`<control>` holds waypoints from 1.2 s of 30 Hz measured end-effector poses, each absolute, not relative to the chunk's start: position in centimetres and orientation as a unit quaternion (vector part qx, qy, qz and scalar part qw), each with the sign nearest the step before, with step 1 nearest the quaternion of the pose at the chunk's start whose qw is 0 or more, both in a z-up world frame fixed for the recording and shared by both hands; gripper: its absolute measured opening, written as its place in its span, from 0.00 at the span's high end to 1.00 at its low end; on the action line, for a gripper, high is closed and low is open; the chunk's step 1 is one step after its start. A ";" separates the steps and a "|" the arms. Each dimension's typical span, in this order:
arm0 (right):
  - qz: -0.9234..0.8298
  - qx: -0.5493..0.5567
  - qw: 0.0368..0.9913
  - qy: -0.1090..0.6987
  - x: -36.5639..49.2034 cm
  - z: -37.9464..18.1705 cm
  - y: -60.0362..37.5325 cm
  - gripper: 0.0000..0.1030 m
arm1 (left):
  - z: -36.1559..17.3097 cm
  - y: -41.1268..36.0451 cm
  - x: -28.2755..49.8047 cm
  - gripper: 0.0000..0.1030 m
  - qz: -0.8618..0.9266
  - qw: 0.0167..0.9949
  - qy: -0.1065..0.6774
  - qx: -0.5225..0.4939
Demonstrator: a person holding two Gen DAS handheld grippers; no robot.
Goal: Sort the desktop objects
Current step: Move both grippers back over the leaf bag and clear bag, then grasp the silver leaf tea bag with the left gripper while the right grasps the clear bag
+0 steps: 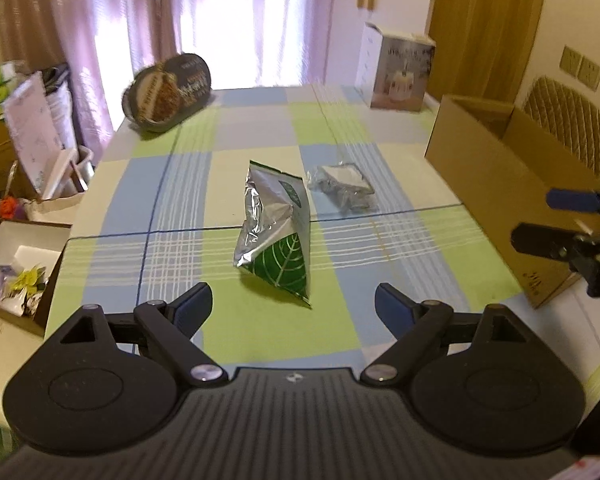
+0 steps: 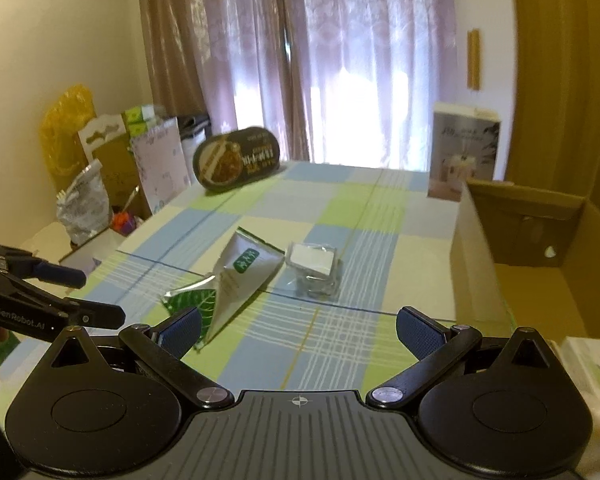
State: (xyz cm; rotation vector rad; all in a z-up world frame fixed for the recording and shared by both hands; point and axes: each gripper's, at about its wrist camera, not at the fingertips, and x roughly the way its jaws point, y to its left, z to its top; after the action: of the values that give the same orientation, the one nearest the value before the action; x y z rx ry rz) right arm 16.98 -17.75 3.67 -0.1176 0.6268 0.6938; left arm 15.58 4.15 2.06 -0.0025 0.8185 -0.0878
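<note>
The left gripper (image 1: 294, 306) hangs low over the near part of the table (image 1: 260, 336), its blue-padded fingers (image 1: 194, 308) spread wide with nothing between them. Just past its tips lies a crumpled foil pouch (image 1: 274, 232), silver on its upper half and dark green with a white leaf pattern at the near end, a small green label near its far edge; it rests slightly puffed up on the green, blue and cream checked cloth. A little farther and to the right of it sits a small clear-wrapped packet (image 1: 342, 186) with a white square face, close to the pouch but apart from it. The right gripper (image 2: 298, 330) is also wide open and empty, held over the table on the right, the pouch near its left finger. Along the table's right edge stands an open cardboard box (image 2: 480, 260). At the far left of the table an oval dark tin (image 1: 168, 94) leans on its side, and at the far right corner stands a printed carton (image 1: 398, 72) before the pale curtains (image 2: 360, 60).
</note>
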 end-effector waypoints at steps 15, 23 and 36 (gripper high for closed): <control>0.325 -0.047 0.864 0.381 29.2 -1.9 -12.0 0.02 | -3.3 6.6 27.8 0.12 -0.080 0.891 0.446 0.005; 0.328 -0.059 0.855 0.397 33.7 -4.1 -8.9 0.02 | -5.7 7.0 30.2 0.12 -0.087 0.887 0.452 -0.005; 0.334 -0.080 0.835 0.429 36.1 -6.7 -6.2 0.34 | -7.0 7.0 31.5 0.12 -0.093 0.889 0.449 -0.013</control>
State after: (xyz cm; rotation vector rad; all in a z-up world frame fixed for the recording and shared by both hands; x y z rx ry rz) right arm 36.05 -6.16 -6.67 -0.1687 0.9084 0.7079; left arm 31.48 7.02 -6.99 -0.0273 0.9323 -0.1941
